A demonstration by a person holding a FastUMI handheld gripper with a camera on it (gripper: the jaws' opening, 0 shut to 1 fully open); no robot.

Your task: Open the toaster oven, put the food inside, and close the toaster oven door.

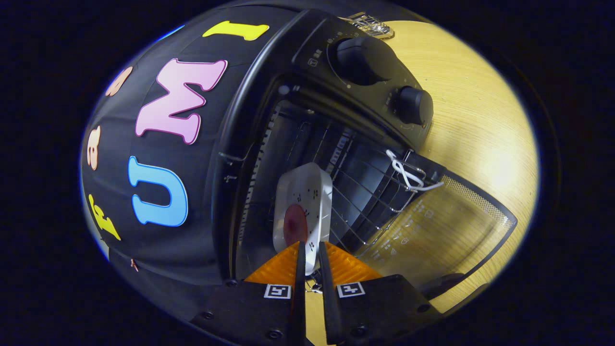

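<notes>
— Two fingers, nearly together: what does the gripper [310,252] have?
— It pinches the near rim of a white plate [307,202], one finger on each face of that edge, with only a narrow gap between them.
— And the food?
— A dark red piece of food [295,225] lies on the plate, just ahead of the fingertips.
— Where is the plate relative to the toaster oven [307,144]?
— It reaches past the fingers into the open cavity, over the wire rack [365,202]. The glass door [442,230] hangs open to the right, down by the wooden table [480,120]. Two knobs [389,81] sit on the far right panel.
</notes>
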